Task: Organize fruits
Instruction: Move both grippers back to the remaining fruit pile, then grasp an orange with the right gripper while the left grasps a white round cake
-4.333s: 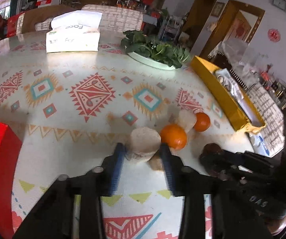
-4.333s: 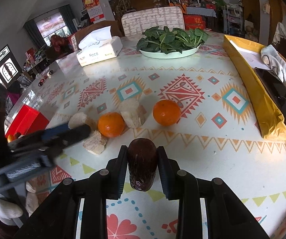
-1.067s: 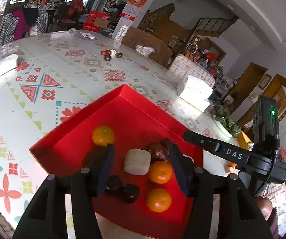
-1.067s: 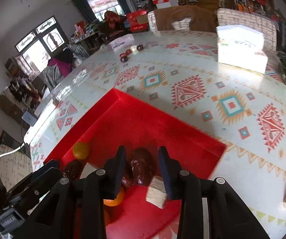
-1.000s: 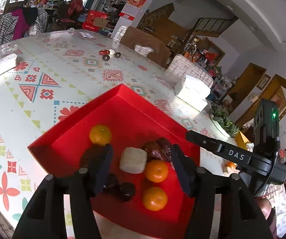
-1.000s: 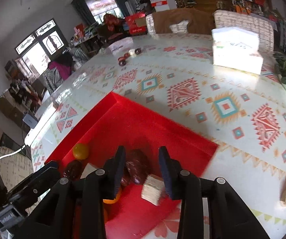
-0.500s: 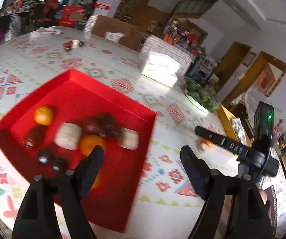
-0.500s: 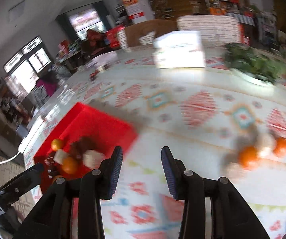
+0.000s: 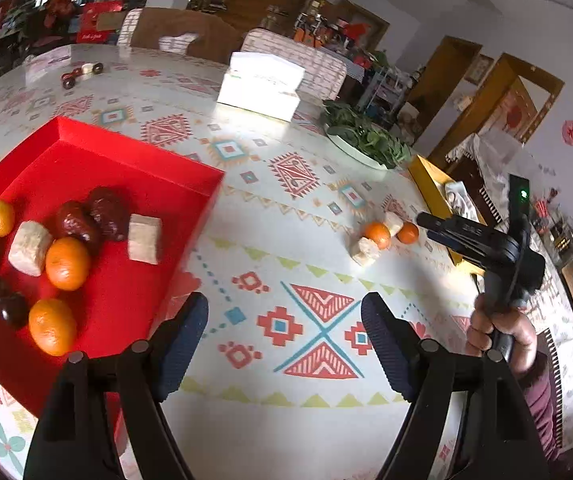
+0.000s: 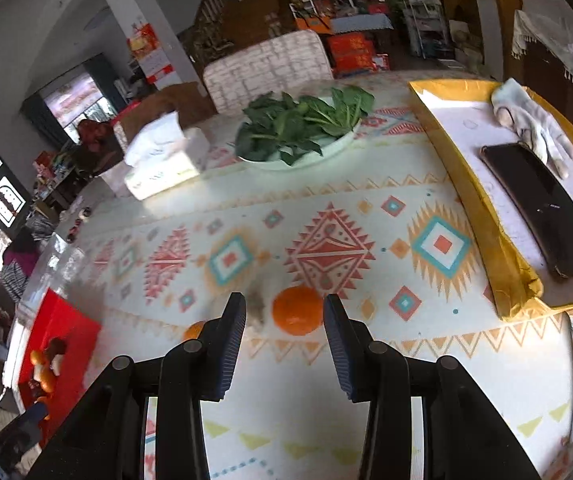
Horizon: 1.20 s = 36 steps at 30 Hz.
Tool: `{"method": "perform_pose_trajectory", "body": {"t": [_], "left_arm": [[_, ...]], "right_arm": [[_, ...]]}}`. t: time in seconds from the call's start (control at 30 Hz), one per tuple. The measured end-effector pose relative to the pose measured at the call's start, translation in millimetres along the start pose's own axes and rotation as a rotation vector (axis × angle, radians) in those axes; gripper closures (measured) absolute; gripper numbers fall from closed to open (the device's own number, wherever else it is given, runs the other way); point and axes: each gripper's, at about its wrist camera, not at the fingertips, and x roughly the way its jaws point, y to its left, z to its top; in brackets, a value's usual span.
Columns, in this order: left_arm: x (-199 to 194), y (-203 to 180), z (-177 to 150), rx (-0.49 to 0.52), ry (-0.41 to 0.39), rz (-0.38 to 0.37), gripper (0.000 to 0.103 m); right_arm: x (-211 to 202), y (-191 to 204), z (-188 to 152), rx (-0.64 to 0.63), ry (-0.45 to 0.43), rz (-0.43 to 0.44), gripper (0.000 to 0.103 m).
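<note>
The red tray at the left holds several oranges, dark dates and pale chunks. My left gripper hangs open over the patterned tablecloth just right of the tray, with nothing between its fingers. Farther right lie two loose oranges and two pale chunks. My right gripper is open and empty, low over the table. One orange lies just beyond its fingertips, with a blurred pale chunk beside it. A second orange is half hidden behind the left finger.
A tissue box and a plate of greens stand at the back. A yellow tray with a phone and a glove lies at the right. Small round things sit far left. A hand holds the right gripper.
Both grippers have swung right, away from the red tray and towards the loose fruit. The left jaws stand wider. The date and the pale chunk once between the jaws stay in the tray.
</note>
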Motion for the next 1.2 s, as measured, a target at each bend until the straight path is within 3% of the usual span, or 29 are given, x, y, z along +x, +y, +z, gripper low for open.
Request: {"method": "perform_pose_trajectory", "body": {"t": [0.47,1.07,1.2], "left_arm": [[29,-18,-3,0.041,0.057,-0.011,0.025],[40,-21,-5,0.046,0.075,-0.026,0.025],[38,-20,-4,0.049,0.068,-0.038,0.025]], "right_arm": [[15,-14,-7,-0.017,0.003,-0.017,0.059],[27,-1,-11,-0.081,0.033,0.007,0.059],[30,3,-13,-0.082,0.055,0.041,0.070]]}}
